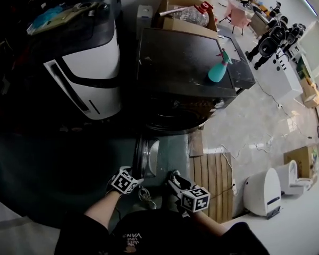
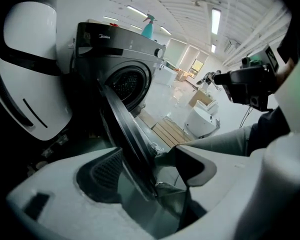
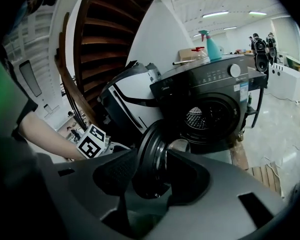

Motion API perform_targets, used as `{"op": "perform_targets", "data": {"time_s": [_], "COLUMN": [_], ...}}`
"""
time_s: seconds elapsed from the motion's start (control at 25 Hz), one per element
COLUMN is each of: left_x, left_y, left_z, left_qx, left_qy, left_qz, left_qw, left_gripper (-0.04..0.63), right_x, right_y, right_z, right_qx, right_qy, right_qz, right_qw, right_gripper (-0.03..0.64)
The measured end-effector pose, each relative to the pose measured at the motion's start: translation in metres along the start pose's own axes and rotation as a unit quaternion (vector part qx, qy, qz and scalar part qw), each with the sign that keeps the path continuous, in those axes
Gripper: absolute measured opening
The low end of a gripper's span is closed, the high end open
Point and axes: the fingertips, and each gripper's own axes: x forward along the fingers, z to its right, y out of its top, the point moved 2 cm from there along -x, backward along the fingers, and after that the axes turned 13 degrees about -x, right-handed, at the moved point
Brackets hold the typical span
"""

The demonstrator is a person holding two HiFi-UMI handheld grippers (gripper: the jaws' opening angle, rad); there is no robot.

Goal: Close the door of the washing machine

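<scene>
The left gripper (image 2: 150, 170) and right gripper (image 3: 152, 176), jaws apart, straddle the rim of the round dark door (image 2: 122, 129); better push it evenly toward the black washing machine (image 3: 210, 101).

Handheld two-jaw grippers with marker cubes: two. Pale left gripper (image 2: 147, 156), dark grey right gripper (image 3: 152, 169).
Dark grey front-loading washing machine (image 3: 210, 99): one, ahead of both jaw pairs.
Round dark-rimmed door (image 3: 151, 154): one, open, rim between jaws of each gripper.
Teal plastic spray bottle (image 3: 208, 45): one, beyond jaws, atop machine.
White-and-black rounded pod (image 2: 27, 74): one, left of left jaws.
Slatted wooden pallet (image 1: 212, 185): one, right of right jaws.
White toilets: two. Nearer toilet (image 1: 263, 193), farther toilet (image 1: 293, 175), further right.
Brown cardboard boxes (image 1: 303, 161): at least three.
</scene>
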Motion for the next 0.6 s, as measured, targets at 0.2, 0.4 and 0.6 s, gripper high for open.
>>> {"op": "perform_targets", "data": {"time_s": [0.2, 0.4, 0.6], "left_x": [0.018, 0.042, 0.069], "left_y": [0.013, 0.029, 0.050], "left_z": [0.021, 0.049, 0.077], "left_qx": [0.007, 0.013, 0.010], "left_qy": [-0.023, -0.044, -0.050], "left_qz": [-0.019, -0.032, -0.041], "left_qw": [0.9995, 0.9985, 0.9979], "left_gripper": [0.322, 0.305, 0.302], "right_x": [-0.016, -0.030, -0.043], "right_y": [-0.001, -0.007, -0.010], "right_z": [0.026, 0.064, 0.111], "right_qx": [0.026, 0.047, 0.055], "right_qy": [-0.047, -0.074, -0.082], "right_qz": [0.023, 0.038, 0.036], "right_qw": [0.998, 0.995, 0.994], "right_gripper": [0.178, 0.178, 0.178]}}
